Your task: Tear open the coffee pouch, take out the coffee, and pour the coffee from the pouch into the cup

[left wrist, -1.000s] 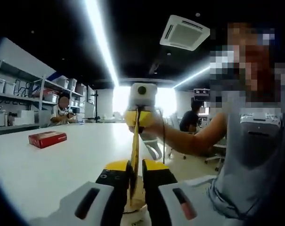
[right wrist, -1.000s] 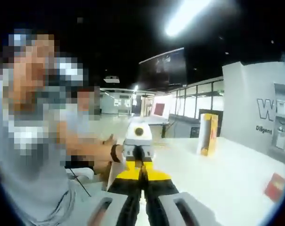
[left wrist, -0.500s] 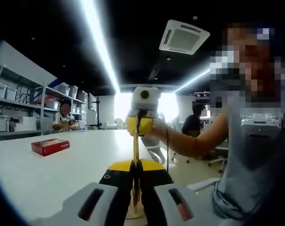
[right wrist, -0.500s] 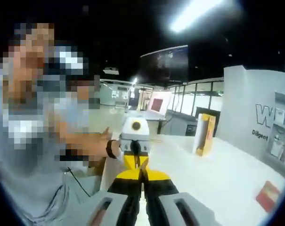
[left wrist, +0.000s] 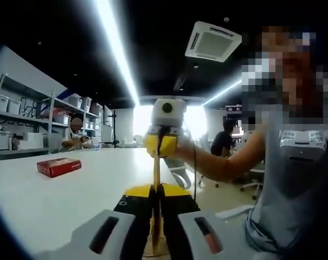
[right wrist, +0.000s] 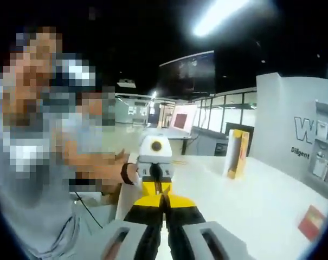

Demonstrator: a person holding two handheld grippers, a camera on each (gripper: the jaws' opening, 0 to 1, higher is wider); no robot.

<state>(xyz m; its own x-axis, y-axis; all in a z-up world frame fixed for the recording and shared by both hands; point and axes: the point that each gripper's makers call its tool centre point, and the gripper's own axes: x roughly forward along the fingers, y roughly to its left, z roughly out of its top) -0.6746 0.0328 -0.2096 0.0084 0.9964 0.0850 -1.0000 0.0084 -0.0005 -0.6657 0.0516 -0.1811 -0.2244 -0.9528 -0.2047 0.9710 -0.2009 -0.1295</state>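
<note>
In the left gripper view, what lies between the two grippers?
In the left gripper view, a thin yellow coffee pouch, seen edge-on, spans from the left gripper to the right gripper. Both are shut on it.

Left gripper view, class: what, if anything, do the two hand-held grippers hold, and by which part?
Both hold the yellow coffee pouch, seen edge-on. The left hand-held gripper clamps its near end; the right hand-held gripper clamps the far end.
</note>
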